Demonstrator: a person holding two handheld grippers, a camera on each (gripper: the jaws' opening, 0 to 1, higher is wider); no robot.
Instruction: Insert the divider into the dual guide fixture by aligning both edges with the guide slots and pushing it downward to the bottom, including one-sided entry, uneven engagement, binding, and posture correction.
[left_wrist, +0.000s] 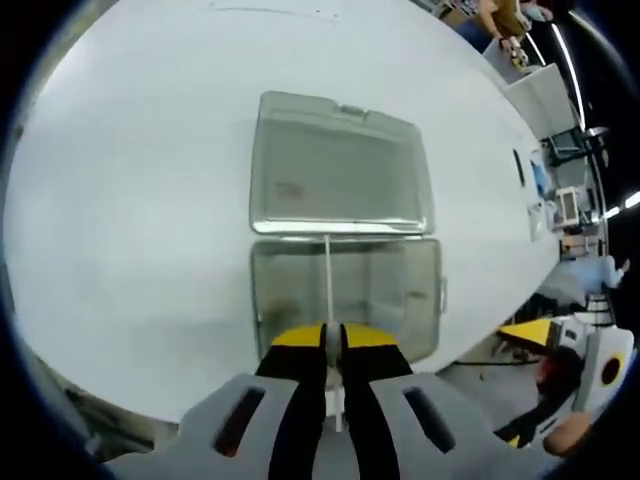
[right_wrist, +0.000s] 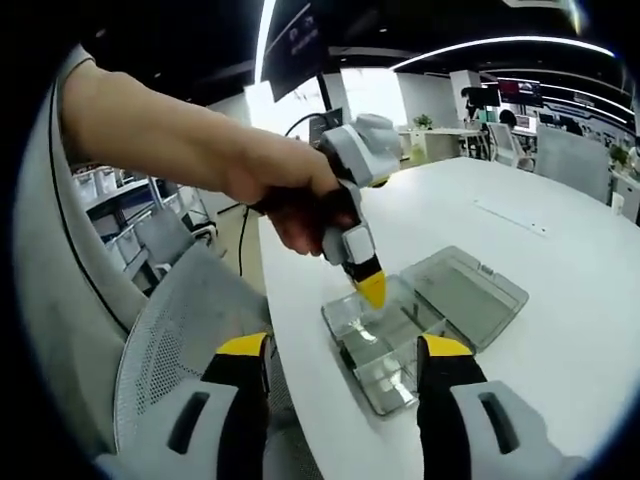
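Note:
A clear plastic box, the guide fixture (left_wrist: 390, 290), sits on the white table with its hinged lid (left_wrist: 340, 165) lying open flat beyond it. My left gripper (left_wrist: 334, 336) hovers over the box, shut on a thin clear divider (left_wrist: 328, 275) that I see edge-on as a pale line reaching down into the middle of the box. In the right gripper view a hand holds the left gripper (right_wrist: 370, 288), yellow tips pointing into the box (right_wrist: 385, 375). My right gripper (right_wrist: 345, 350) is open, empty, near the table's edge, short of the box.
The white table (left_wrist: 130, 220) spreads wide around the box. A grey mesh chair (right_wrist: 170, 340) stands beside the table edge, under the right gripper. Desks, shelves and screens fill the room behind. The right gripper (left_wrist: 590, 365) shows past the table's edge.

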